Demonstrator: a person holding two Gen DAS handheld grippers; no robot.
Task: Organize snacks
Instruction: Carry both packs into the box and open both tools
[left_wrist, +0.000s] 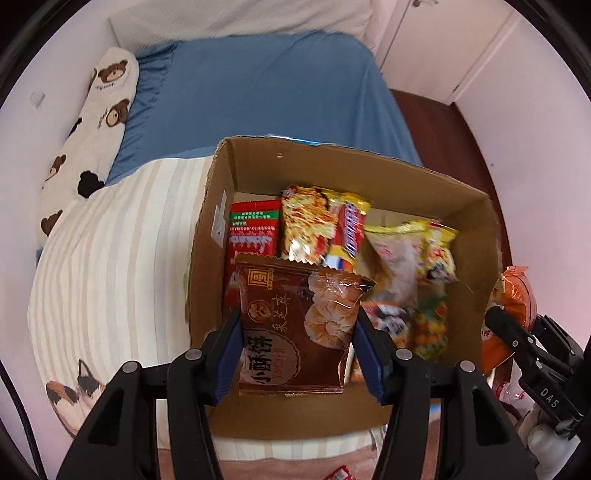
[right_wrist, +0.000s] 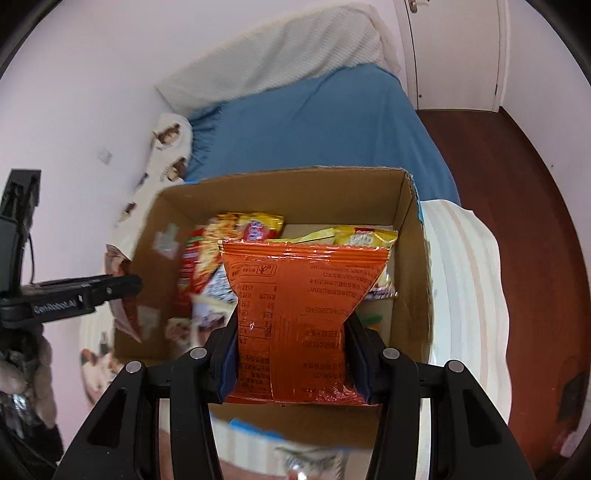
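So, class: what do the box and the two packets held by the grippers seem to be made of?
Box: brown corrugated cardboard, matte, with raw cut edges. Brown packet in the left gripper: glossy plastic film, with glare and a crimped seal. Orange packet in the right gripper: shiny film, probably plastic or foil-lined, creased where pinched.
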